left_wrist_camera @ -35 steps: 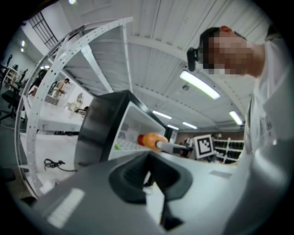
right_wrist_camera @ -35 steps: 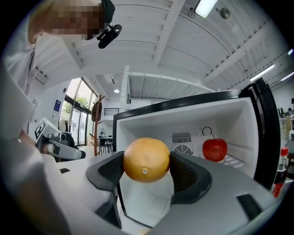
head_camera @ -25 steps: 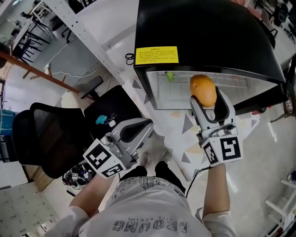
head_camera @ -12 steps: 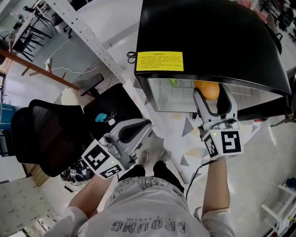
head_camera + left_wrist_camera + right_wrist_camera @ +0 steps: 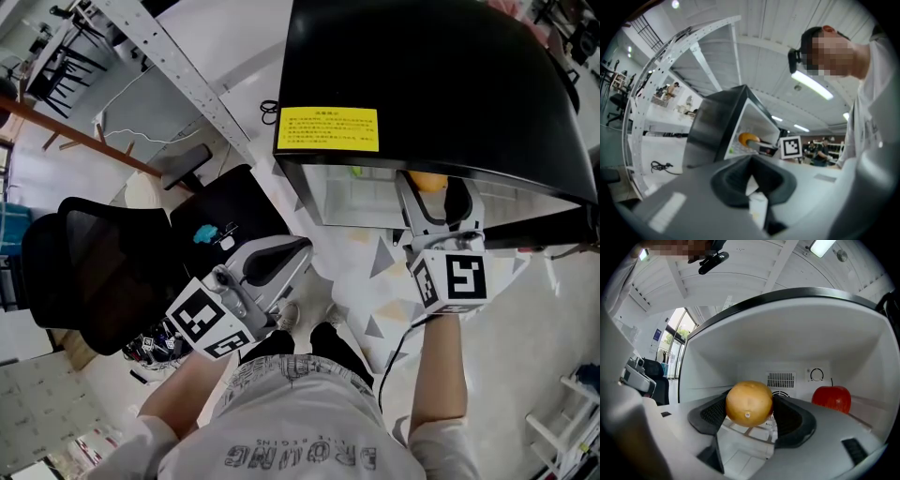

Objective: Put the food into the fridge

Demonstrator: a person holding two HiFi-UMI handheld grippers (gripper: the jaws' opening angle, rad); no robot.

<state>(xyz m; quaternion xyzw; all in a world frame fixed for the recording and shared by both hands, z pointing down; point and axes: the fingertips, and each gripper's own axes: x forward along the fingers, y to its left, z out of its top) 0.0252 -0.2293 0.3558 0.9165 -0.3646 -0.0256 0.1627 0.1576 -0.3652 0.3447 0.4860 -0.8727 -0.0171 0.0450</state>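
**A:** What is the left arm doing?

**B:** It is bent and held low, close in front of the body, beside the black office chair [image 5: 84, 272]. The left tool [image 5: 278, 255] points forward and up toward the fridge [image 5: 422, 75] but stays outside it.

**A:** And its jaws?

**B:** Pressed together in the left gripper view, with nothing between the pads of the left tool [image 5: 751, 182].

**A:** Now the right side?

**B:** The right arm reaches straight forward. The tips of the right tool [image 5: 433, 187] are inside the open front of the fridge, under its black top with the yellow label [image 5: 326, 129].

**A:** Is it holding anything?

**B:** Yes, the orange [image 5: 427, 180]. In the right gripper view the right tool [image 5: 750, 412] pinches the orange [image 5: 749, 404] between its two dark pads, one on each side.

**A:** So where is the orange?

**B:** Inside the fridge [image 5: 787, 348], above the wire shelf [image 5: 745, 430]. I cannot tell whether it touches the shelf. A red apple [image 5: 831, 398] stands further back to the right, apart from it.
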